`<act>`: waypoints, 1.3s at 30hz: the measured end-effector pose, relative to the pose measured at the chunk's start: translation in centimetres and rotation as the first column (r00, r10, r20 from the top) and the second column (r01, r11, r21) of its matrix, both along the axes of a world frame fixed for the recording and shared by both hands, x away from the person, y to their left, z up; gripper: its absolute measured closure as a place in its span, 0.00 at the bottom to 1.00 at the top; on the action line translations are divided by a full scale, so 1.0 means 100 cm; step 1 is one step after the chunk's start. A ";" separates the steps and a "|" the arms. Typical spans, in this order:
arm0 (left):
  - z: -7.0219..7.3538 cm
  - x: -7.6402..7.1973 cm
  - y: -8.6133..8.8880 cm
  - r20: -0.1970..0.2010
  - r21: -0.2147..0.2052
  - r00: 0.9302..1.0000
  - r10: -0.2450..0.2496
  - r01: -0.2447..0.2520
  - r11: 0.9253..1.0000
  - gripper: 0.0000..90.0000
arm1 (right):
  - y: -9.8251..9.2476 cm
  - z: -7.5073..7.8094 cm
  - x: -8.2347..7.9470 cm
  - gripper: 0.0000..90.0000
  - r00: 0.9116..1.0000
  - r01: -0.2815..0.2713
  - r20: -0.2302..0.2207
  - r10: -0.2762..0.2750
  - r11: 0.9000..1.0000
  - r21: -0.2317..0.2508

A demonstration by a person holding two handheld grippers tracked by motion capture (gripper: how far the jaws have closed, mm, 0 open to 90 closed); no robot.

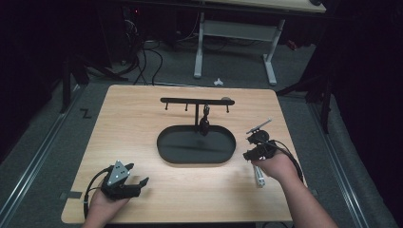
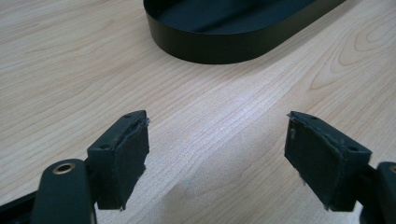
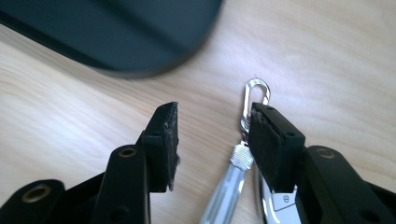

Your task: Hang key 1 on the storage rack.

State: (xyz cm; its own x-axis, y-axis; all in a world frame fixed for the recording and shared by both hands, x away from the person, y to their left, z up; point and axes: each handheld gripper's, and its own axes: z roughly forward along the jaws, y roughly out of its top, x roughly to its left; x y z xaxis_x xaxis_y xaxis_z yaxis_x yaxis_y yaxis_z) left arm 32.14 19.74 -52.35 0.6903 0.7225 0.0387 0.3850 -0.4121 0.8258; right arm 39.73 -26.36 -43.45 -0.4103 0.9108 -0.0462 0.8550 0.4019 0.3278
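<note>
A silver keychain tool (image 3: 242, 156) with a carabiner clip (image 3: 256, 90) lies flat on the wooden table. My right gripper (image 3: 215, 113) is open low over it, and the tool runs between the jaws, close against the right finger (image 3: 266, 140). In the high view the right gripper (image 1: 251, 145) sits just right of the black oval tray (image 1: 164, 153), and a silver piece (image 1: 260, 179) lies on the table by the hand. My left gripper (image 1: 138, 174) rests near the front left, open wide and empty (image 2: 217, 123), facing the tray wall (image 2: 219, 46).
A black T-shaped hook rack (image 1: 196, 100) stands at the tray's back edge, with a small dark object (image 1: 205, 124) hanging from it. The tray's rim (image 3: 140, 42) lies just ahead of the right gripper. Bare wood (image 1: 190, 185) stretches between the two hands.
</note>
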 end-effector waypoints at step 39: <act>0.003 0.000 0.004 0.031 0.005 0.999 0.010 -0.010 1.000 0.23 | -0.011 -0.054 0.040 0.81 0.990 0.096 -0.100 -0.104 0.992 -0.086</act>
State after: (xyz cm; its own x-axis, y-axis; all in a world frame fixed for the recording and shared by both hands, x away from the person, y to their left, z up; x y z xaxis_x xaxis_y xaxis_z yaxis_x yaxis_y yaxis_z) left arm 32.14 20.11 -52.04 0.6814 0.7292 0.0636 0.3637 -0.4127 0.8351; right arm 43.72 -27.42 -48.90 -0.3238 0.9425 -0.0829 0.9200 0.3341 0.2051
